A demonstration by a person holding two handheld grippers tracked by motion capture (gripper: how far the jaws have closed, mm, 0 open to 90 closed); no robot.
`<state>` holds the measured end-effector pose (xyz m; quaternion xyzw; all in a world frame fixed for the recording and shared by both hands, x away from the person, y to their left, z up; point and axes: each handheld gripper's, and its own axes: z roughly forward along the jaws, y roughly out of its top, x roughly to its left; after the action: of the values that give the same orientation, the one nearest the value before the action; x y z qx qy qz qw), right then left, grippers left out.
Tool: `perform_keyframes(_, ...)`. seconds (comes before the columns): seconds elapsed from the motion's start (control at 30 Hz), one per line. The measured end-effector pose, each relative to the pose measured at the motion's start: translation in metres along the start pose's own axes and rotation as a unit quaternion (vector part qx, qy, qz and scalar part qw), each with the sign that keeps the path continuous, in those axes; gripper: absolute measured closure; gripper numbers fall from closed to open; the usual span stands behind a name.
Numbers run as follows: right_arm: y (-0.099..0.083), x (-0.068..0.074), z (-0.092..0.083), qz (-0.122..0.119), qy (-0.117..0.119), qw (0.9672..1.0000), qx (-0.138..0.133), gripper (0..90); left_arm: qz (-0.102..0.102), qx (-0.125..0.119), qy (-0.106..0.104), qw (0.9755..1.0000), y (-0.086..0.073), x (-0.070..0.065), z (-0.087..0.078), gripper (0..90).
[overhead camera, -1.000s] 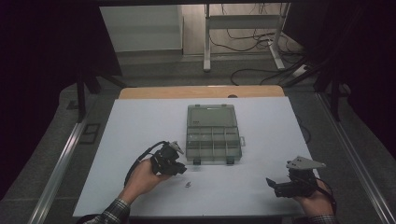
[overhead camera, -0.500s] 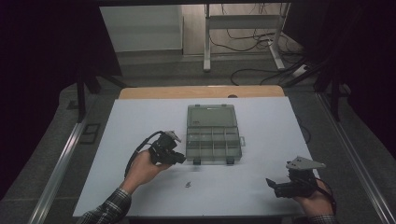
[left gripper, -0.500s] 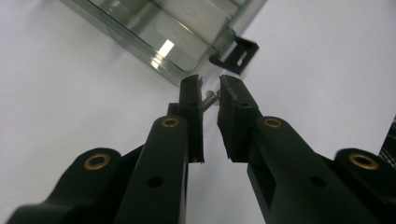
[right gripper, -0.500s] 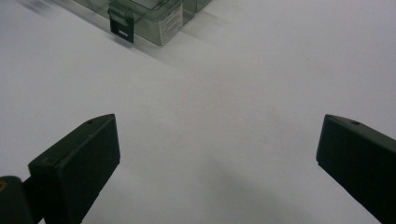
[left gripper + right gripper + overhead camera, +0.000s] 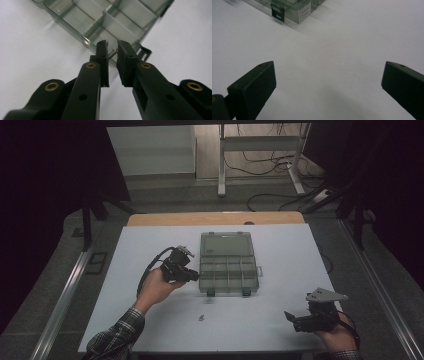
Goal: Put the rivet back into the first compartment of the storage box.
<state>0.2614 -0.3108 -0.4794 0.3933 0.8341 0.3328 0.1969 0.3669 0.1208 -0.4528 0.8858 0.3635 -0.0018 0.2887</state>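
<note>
Jaws on my right gripper stand wide apart with nothing between them, low over the white table at its near right edge. Left of that, on the near tabletop, lies one small loose piece of hardware. Farther in, my left gripper is clamped on a small metal screw, pinched between its tips; it hangs just beside the left edge of the clear compartment box. That box sits mid-table with its lid open and two latches facing me.
</note>
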Motion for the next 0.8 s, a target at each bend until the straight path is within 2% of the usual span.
perform_keyframes(0.27,0.000,0.000,0.001,0.000,0.001,1.0000,0.003,0.0,-0.006,-0.004,0.006,1.0000,0.012,0.008,0.006,80.0)
perform_keyframes(0.5,0.000,0.000,0.001,0.000,0.001,1.0000,0.004,0.0,-0.013,-0.003,0.001,0.9999,0.021,0.013,0.012,79.7)
perform_keyframes(0.8,0.000,0.000,0.001,-0.002,0.003,1.0000,0.006,0.0,-0.013,-0.001,0.012,0.9998,0.035,0.017,0.022,79.7)
